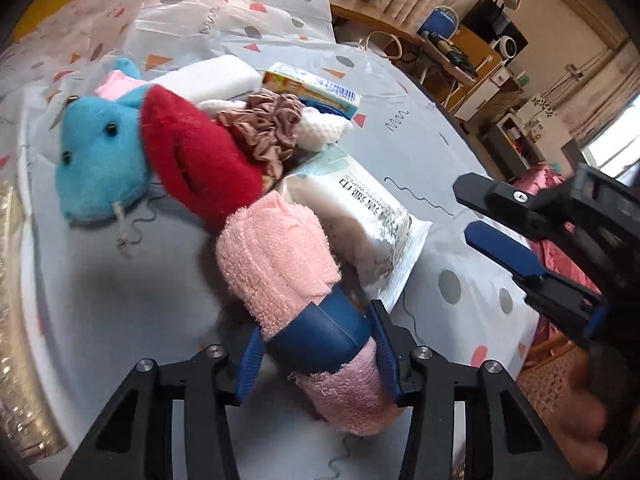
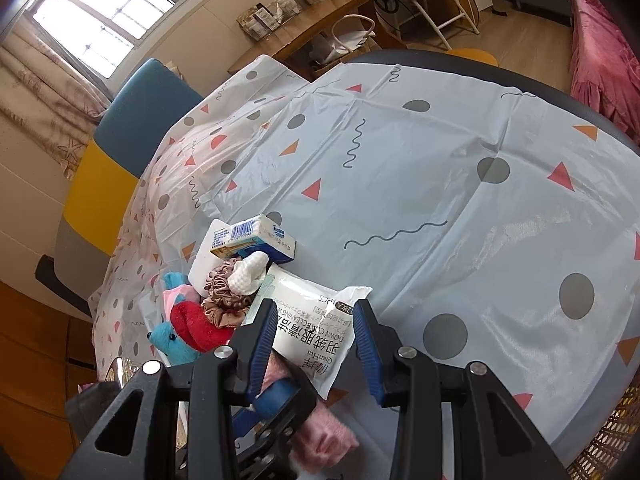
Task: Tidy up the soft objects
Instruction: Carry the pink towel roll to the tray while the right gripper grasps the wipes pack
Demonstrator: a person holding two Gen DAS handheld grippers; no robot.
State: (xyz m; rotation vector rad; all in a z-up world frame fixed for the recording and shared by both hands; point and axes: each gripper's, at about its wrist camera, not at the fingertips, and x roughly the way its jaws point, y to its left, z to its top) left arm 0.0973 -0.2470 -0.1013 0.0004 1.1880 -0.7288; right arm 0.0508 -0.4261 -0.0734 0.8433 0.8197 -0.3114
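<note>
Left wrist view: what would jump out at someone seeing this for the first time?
A bright blue plush toy and a red plush lips cushion lie side by side in a pile of soft things on the patterned tablecloth. Nearer the camera, the left gripper is shut on a rolled pink towel, beside a white wipes pack.

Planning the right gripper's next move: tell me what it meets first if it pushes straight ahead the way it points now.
Probably the white wipes pack: it lies directly between the open fingers of the right gripper, just ahead of the tips. Depth is hard to judge; the gripper may sit above the pack rather than level with it.
</note>
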